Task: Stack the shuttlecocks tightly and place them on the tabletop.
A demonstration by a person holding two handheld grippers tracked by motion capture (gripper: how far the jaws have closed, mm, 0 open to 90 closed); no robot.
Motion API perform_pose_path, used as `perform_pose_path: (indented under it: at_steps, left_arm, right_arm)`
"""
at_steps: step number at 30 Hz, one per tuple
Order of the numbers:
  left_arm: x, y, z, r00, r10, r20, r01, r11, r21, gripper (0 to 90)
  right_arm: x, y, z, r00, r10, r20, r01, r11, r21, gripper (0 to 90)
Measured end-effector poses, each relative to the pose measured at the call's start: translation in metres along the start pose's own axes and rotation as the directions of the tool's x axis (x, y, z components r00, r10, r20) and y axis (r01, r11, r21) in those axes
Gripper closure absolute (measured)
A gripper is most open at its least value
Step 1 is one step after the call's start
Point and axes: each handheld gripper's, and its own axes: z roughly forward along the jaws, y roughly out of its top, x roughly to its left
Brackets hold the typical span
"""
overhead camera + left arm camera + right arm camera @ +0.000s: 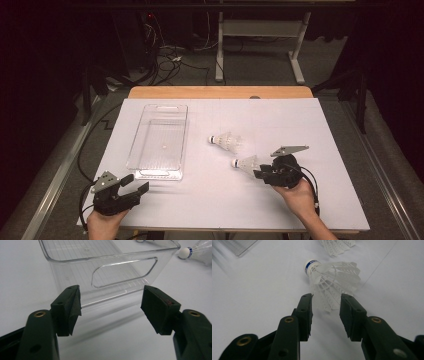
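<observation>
The right hand-held gripper (261,173) sat toward the near right of the white counter (300,125), its jaws pointing left at the nearer shuttlecock (246,164). That shuttlecock lay on its side with its white cork head to the left and its feathered skirt toward the jaws. In the right gripper view, the same shuttlecock (332,280) lay just ahead of the right hand-held gripper (325,303); the rim of its skirt reached into the gap between the two black jaws, which stood partly open. Whether the pads touched the feathers could not be told, and the skirt showed no squeeze. A second shuttlecock (226,141) lay a little farther away and to the left, near the first but apart from it, its cork likewise to the left. The left hand-held gripper (136,184) rested at the near left of the counter with its jaws spread wide and nothing between them. Just beyond it stood a clear plastic bin (145,130), long side running away from the person; in the left gripper view the bin's (160,267) near end wall, with its handle cut-out, faced the left hand-held gripper (111,306) and stood apart from the pads.
</observation>
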Motion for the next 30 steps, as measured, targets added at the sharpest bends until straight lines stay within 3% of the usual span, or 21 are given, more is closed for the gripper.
perform_pose_path:
  at_steps: [30]
  left_arm:
    - [0.000, 0.000, 0.000, 1.0000, 0.002, 0.001, -0.002, 1.0000, 0.000, 33.0]
  right_arm:
    - [0.007, 0.012, 0.018, 0.9995, -0.019, -0.026, 0.019, 0.999, 0.029, 65.5]
